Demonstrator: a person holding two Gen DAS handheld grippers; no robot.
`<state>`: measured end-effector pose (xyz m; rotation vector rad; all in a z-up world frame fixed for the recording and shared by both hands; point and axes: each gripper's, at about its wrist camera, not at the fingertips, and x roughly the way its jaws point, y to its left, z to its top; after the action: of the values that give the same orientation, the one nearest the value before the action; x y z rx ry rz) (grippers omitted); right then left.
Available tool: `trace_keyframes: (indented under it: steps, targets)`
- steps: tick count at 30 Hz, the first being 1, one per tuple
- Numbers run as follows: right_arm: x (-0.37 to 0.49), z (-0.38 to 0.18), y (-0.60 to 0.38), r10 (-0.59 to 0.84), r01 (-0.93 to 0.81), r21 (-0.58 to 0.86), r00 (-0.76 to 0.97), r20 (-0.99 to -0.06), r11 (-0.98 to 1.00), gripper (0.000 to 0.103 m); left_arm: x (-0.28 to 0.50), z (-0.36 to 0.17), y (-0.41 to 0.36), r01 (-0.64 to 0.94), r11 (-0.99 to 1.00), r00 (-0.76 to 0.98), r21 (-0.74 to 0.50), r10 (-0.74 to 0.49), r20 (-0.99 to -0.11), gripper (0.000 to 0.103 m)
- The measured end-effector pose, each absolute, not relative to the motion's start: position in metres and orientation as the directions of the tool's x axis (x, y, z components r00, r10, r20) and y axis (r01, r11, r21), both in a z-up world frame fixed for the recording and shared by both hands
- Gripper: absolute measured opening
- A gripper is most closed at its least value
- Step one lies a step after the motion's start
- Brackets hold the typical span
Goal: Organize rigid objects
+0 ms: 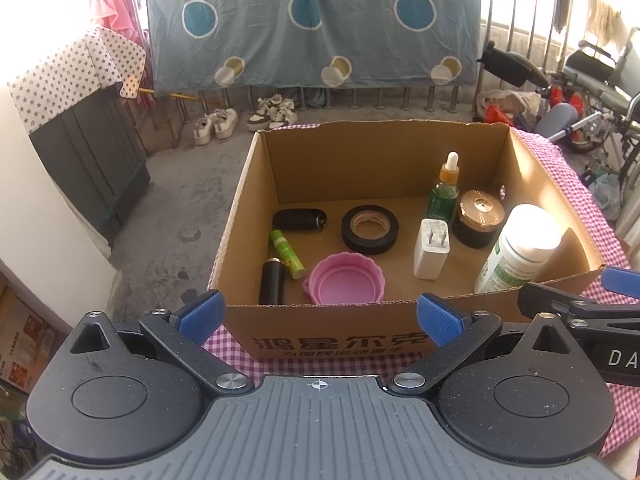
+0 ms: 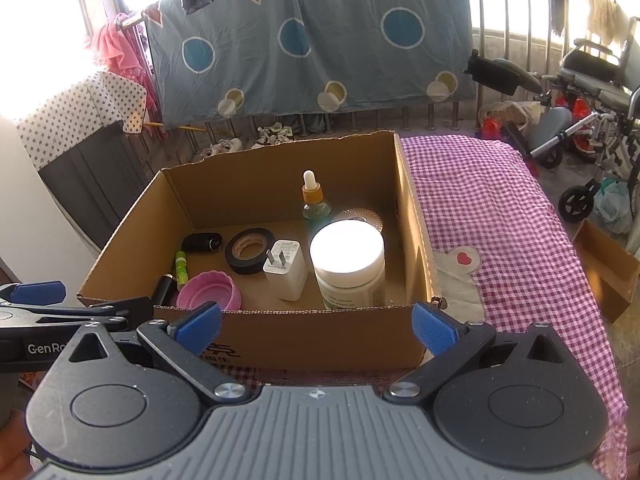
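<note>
An open cardboard box (image 1: 248, 184) (image 2: 412, 216) stands on a pink checked cloth. Inside lie a black tape roll (image 1: 370, 229) (image 2: 250, 250), a pink lid (image 1: 347, 283) (image 2: 209, 290), a white charger (image 1: 431, 249) (image 2: 286, 270), a white-capped bottle (image 1: 520, 252) (image 2: 349, 264), a dropper bottle (image 1: 445, 190) (image 2: 314, 200), a copper-lidded jar (image 1: 479, 218), a green tube (image 1: 286, 253) (image 2: 181, 267) and black cylinders (image 1: 271, 282). My left gripper (image 1: 320, 318) is open just before the box's near wall, holding nothing. My right gripper (image 2: 316, 326) is open too, beside it.
The pink checked cloth (image 2: 500, 216) covers the table to the right of the box. A small cardboard box (image 2: 606, 272) sits past the table's right edge. A wheelchair (image 2: 592, 92), railing, hanging sheet (image 1: 312, 20) and shoes (image 1: 216, 124) stand behind.
</note>
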<state>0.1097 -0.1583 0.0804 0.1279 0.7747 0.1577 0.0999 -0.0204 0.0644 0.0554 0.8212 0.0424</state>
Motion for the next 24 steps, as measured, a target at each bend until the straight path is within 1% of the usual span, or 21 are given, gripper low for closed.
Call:
trace_keyframes:
  steps: [24]
  targets:
    - [0.1088, 0.0813, -0.1559, 0.185, -0.095, 0.167, 0.700, -0.689, 0.981, 0.103, 0.0985, 0.0640, -0.0191, -0.017, 0.998, 0.677, 0.061, 0.056, -0.734, 0.102]
